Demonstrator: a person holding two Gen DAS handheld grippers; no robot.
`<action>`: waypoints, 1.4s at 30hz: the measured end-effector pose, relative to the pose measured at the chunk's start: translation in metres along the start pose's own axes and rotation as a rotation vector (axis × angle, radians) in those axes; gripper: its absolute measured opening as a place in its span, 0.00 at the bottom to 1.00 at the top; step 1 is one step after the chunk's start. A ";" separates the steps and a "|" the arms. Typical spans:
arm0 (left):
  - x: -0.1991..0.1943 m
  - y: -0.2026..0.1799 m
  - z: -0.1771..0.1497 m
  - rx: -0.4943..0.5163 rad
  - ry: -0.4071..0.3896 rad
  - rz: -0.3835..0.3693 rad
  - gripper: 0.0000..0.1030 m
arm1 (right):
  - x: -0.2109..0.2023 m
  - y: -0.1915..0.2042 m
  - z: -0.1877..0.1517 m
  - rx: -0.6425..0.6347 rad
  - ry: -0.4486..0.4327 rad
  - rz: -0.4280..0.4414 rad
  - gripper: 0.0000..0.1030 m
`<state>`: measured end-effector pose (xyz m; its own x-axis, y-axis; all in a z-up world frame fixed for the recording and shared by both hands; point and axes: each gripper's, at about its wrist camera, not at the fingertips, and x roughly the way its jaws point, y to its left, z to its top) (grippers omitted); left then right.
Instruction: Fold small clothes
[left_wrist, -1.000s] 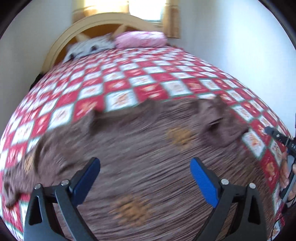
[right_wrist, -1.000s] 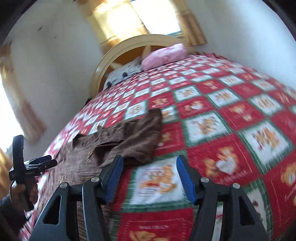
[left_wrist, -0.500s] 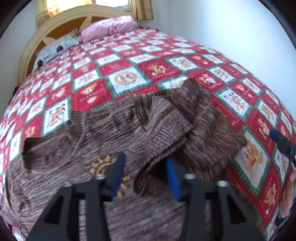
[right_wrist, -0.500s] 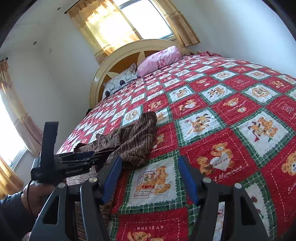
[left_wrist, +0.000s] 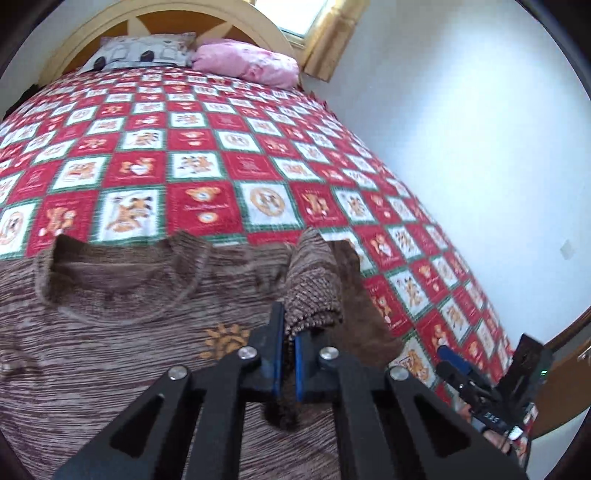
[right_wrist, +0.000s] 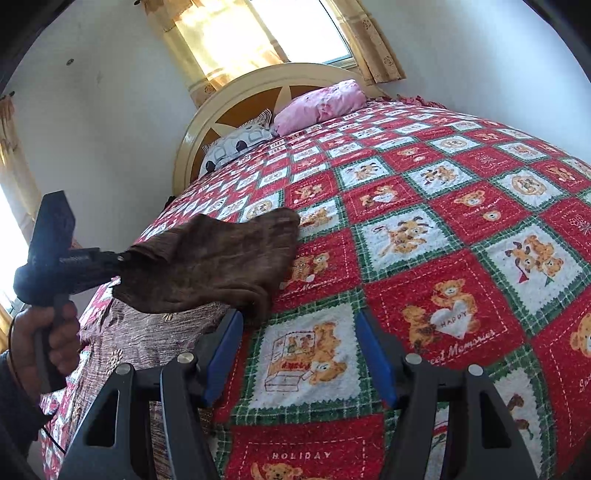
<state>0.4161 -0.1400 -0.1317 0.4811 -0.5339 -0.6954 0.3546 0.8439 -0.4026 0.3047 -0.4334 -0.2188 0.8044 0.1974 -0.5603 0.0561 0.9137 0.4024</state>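
Observation:
A brown knitted sweater (left_wrist: 110, 339) with orange flower marks lies spread on the bed. My left gripper (left_wrist: 289, 354) is shut on the sweater's right sleeve (left_wrist: 314, 291) and holds it lifted off the bed. In the right wrist view the same sleeve (right_wrist: 210, 262) hangs from the left gripper (right_wrist: 122, 258) at the left. My right gripper (right_wrist: 299, 350) is open and empty, low over the quilt, just right of the sweater's edge. It also shows at the lower right of the left wrist view (left_wrist: 454, 363).
The bed has a red, white and green teddy-bear quilt (right_wrist: 443, 229). A pink pillow (left_wrist: 245, 62) and a grey patterned pillow (left_wrist: 144, 51) lie at the cream headboard (right_wrist: 236, 96). A white wall (left_wrist: 480, 129) runs along the bed's right side.
My left gripper has closed on the right sleeve and lifted it up from the bed. My right gripper has stayed open beside the sweater.

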 end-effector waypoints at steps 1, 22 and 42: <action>-0.005 0.008 0.000 -0.024 -0.003 -0.003 0.05 | 0.001 0.000 0.000 0.001 0.002 -0.001 0.62; -0.005 0.115 -0.034 -0.269 0.020 0.028 0.05 | 0.007 0.000 -0.001 0.001 0.030 -0.010 0.63; -0.018 0.142 -0.046 -0.339 -0.040 0.222 0.26 | 0.012 0.001 -0.003 -0.004 0.055 -0.020 0.63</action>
<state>0.4210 -0.0081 -0.2031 0.5493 -0.3329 -0.7665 -0.0428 0.9048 -0.4237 0.3131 -0.4294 -0.2273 0.7696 0.1977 -0.6072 0.0696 0.9192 0.3875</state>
